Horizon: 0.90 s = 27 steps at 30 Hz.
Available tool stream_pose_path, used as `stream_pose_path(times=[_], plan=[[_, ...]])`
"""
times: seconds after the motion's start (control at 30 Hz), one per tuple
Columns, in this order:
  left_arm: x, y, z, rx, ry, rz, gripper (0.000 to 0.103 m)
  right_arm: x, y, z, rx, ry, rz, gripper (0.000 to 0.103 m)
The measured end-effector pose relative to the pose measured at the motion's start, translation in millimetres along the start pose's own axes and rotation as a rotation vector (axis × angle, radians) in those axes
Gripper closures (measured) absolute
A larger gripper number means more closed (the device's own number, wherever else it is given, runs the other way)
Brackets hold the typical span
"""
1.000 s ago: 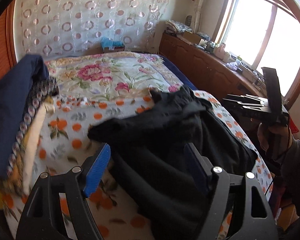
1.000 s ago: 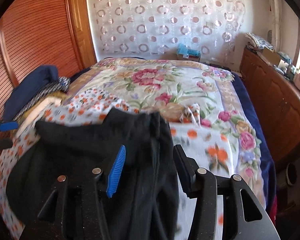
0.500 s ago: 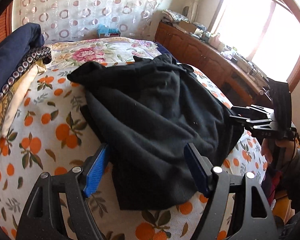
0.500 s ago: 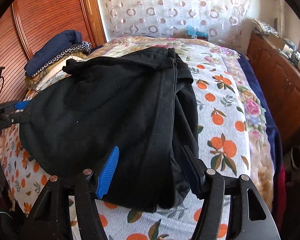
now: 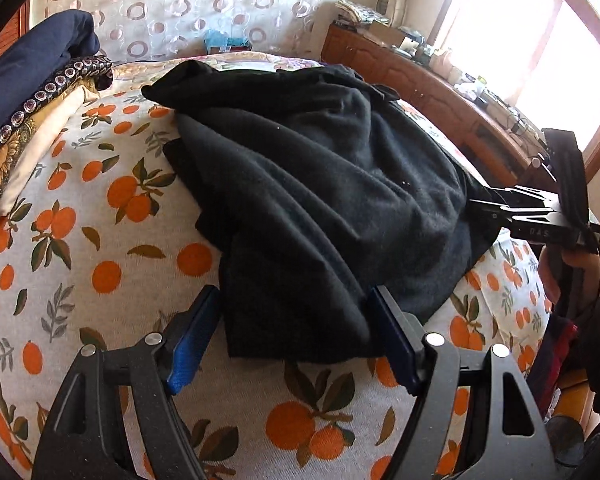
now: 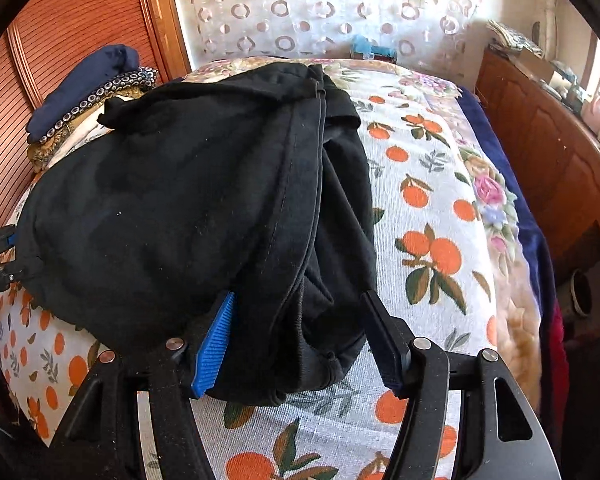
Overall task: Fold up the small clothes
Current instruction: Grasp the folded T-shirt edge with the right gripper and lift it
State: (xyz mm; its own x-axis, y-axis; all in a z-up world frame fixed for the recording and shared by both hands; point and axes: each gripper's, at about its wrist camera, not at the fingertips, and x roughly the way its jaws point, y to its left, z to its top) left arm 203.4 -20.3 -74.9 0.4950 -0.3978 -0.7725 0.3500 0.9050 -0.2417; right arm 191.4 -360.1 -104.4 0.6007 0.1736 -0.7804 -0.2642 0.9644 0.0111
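One crumpled black fabric garment [image 5: 324,200] lies on the orange-print bed sheet [image 5: 100,272], its long axis running away from both claws. Left claw [image 5: 296,336] and right claw [image 6: 300,340], both spread open, each straddle a near hem corner, equally close.

Black garment [image 5: 324,184]: matt, soft fleecy cloth, lint-specked. Bedsheet [image 5: 100,240]: matt printed cotton-like cloth. Left gripper [image 5: 296,336]: matt black plastic, ribbed blue pads [image 5: 192,340], shiny metal rivets. Cabinet [image 6: 548,148]: glossy wood.
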Motion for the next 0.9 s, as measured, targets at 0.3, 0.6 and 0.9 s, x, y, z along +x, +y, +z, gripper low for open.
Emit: stream_pose_path(times=[0.3, 0.6, 0.9], plan=[[-17.4, 5.2, 0.3, -0.034, -0.047, -0.002, 0.026, 1.6, 5.0, -4.6, 0.014, -0.033, -0.004, 0.056], [-29.4, 4.6, 4.3, -0.037, -0.085, -0.006, 0.026, -17.3, 6.2, 8.2, 0.058, -0.068, 0.040, 0.092], [-28.4, 3.7, 3.8, -0.030, -0.081, 0.004, 0.026, -19.6, 13.8, 3.8, 0.031, -0.064, 0.004, 0.092]])
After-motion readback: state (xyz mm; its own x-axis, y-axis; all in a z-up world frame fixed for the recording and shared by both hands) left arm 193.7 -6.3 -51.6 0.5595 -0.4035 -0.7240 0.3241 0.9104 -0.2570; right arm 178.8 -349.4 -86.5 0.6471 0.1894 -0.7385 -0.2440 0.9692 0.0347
